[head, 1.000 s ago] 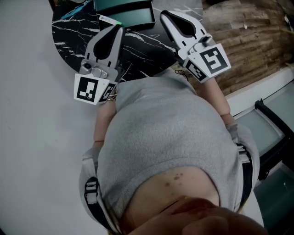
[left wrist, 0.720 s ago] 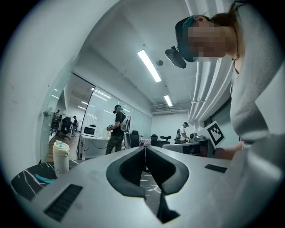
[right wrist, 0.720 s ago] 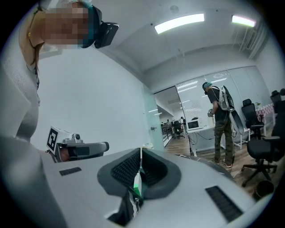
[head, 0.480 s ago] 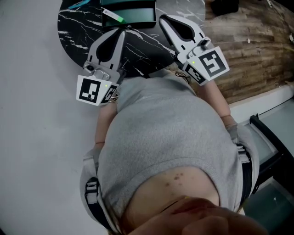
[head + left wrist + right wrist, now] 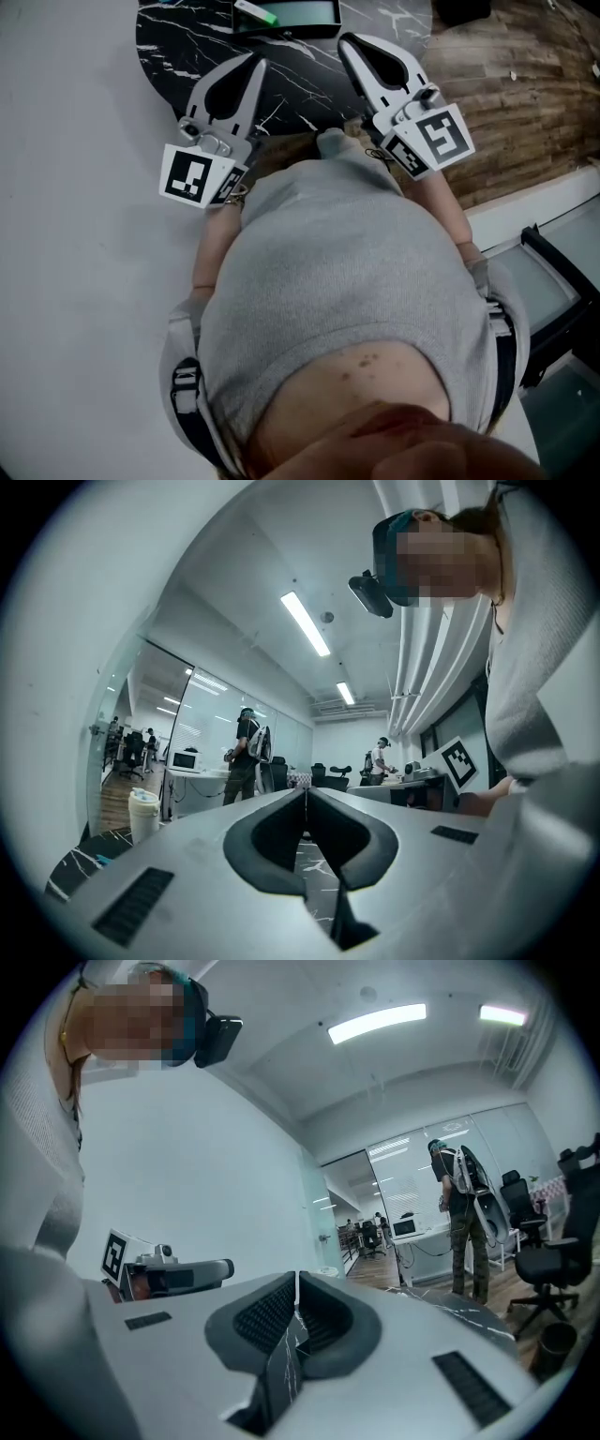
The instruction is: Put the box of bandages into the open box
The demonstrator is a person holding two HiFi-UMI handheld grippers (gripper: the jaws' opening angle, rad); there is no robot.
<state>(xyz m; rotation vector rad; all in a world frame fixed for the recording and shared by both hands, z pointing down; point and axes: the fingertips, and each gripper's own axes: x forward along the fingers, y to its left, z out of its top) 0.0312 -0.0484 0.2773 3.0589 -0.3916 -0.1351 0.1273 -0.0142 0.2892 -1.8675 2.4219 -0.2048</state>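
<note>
Two-handed, hovering over the table (image 5: 187, 47) near frame top. Holding left gripper (image 5: 258, 59) at upper left-centre, jaws pressed together, empty. Spotting bandage box (image 5: 255, 12) straight up-frame of it at top edge, slanting upper left to lower right, lying at open box's (image 5: 314, 28) left end, seemingly inside. Holding right gripper (image 5: 345, 40) farther right, jaws likewise together, empty.

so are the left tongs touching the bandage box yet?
Apart. Head view: the left tongs end short of the bandage box, with bare black table between them. Left gripper view shows them shut on nothing.
</note>
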